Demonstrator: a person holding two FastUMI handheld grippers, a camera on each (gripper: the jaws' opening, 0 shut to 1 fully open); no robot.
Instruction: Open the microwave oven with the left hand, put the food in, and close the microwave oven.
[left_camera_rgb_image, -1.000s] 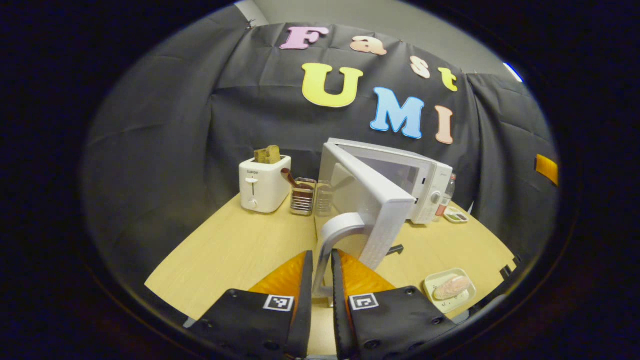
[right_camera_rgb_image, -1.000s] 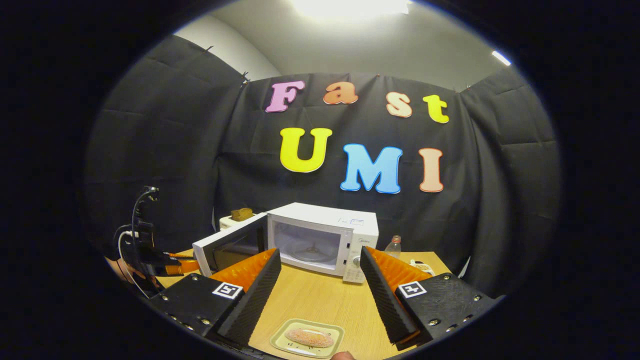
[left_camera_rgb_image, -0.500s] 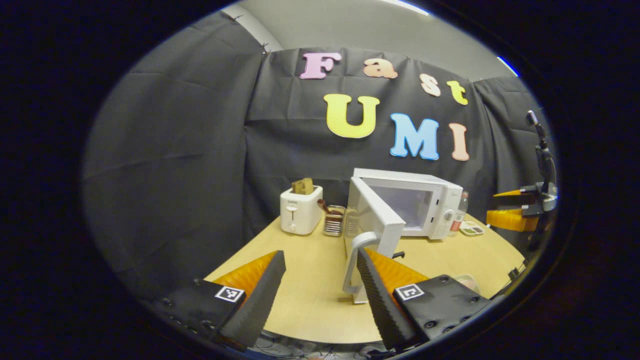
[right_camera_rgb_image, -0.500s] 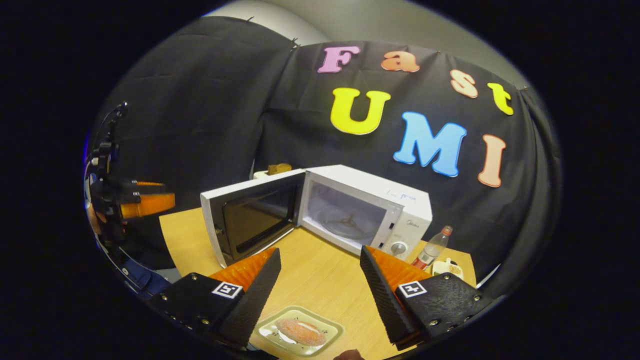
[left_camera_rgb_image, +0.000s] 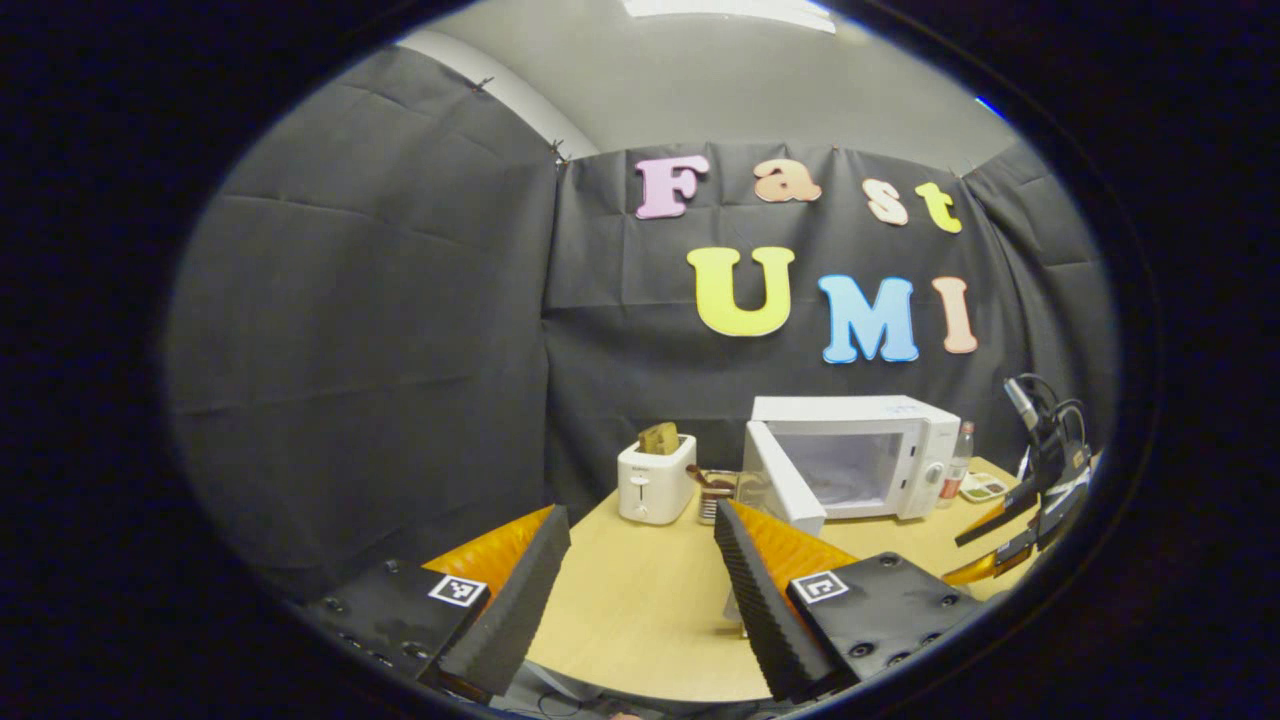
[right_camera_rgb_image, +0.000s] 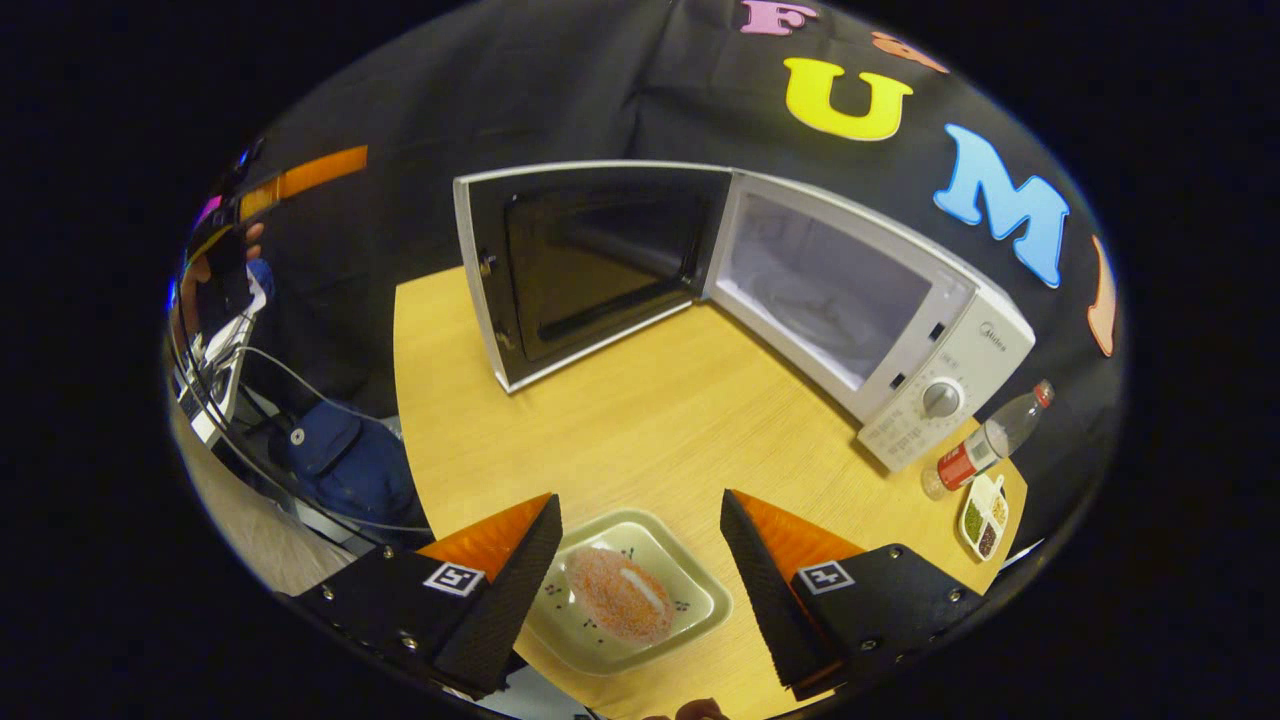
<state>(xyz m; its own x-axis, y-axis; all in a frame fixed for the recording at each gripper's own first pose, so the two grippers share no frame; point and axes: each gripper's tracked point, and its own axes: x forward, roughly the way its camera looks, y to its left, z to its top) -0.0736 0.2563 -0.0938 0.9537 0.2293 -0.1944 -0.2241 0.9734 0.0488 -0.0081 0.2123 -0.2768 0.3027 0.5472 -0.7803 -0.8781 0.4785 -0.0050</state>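
Your microwave sits at the far side of the table with its door swung wide to the left, so the opening step looks done. The food lies on its plate at the near edge, not yet lifted. Your right gripper hangs over it, fingers apart and gripping nothing. Your left gripper is also spread and empty, apart from the door. Loading and closing remain.
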